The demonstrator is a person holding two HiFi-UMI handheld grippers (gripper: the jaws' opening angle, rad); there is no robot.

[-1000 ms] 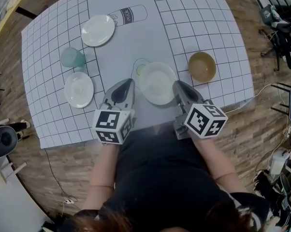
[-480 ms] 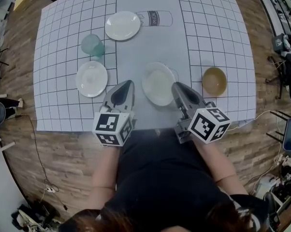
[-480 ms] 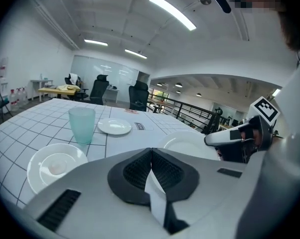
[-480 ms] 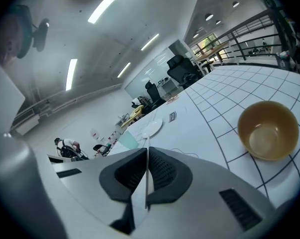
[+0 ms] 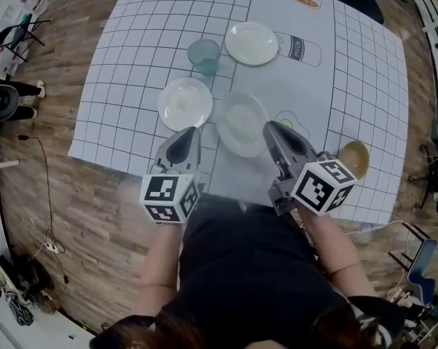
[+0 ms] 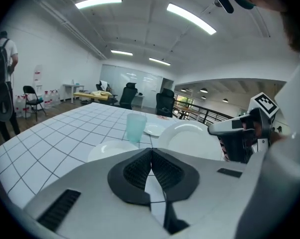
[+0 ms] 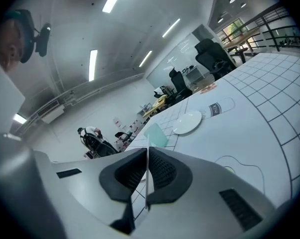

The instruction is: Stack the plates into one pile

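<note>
Three white plates are in the head view. The far plate [image 5: 252, 43] and the left plate [image 5: 185, 103] lie flat on the gridded mat. My right gripper [image 5: 268, 126] is shut on the right rim of the middle plate [image 5: 241, 122]. That plate hangs tilted just right of the left plate. In the right gripper view its thin rim [image 7: 147, 178] runs edge-on between the pads. My left gripper [image 5: 190, 133] is shut on nothing, just in front of the left plate [image 6: 112, 148]. The left gripper view shows the held plate [image 6: 190, 139] and the right gripper [image 6: 237, 133].
A pale green cup [image 5: 204, 55] stands between the far plate and the left plate. A brown bowl [image 5: 353, 158] sits at the mat's right, beside my right gripper's marker cube. The mat's near edge [image 5: 132, 167] lies under both grippers, with wooden floor beyond.
The right gripper has carried the middle plate left, off the glass outline printed on the mat, to beside the left plate. The left gripper moved left too. The head view swung round.
</note>
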